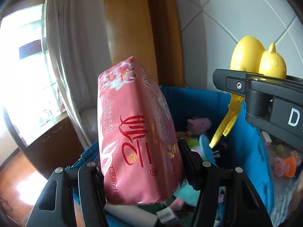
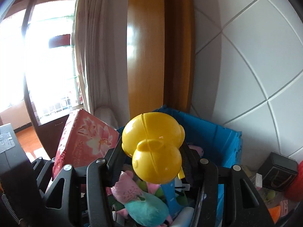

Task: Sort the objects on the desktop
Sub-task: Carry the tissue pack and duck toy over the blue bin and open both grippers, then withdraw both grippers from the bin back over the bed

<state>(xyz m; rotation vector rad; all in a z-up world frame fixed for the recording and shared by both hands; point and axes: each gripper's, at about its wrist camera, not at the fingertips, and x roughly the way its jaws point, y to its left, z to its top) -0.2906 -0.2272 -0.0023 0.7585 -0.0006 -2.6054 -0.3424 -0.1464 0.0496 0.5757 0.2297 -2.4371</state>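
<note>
My left gripper (image 1: pixel 141 162) is shut on a pink pack of tissue paper (image 1: pixel 136 132) and holds it upright over the blue bin (image 1: pixel 246 141). The pack also shows at the left of the right wrist view (image 2: pixel 85 141). My right gripper (image 2: pixel 151 160) is shut on a yellow duck-shaped plastic toy (image 2: pixel 153 151) above the same bin (image 2: pixel 217 141). The duck toy (image 1: pixel 255 58) and the right gripper's black body show at the upper right of the left wrist view, with the toy's yellow handle hanging down.
The bin holds several plush toys, a pink pig (image 1: pixel 198 123), a teal and pink plush (image 2: pixel 140 202) and a blue plastic piece (image 1: pixel 205 147). A black box (image 2: pixel 278 172) and small items lie right of the bin. A wooden post, curtain and tiled wall stand behind.
</note>
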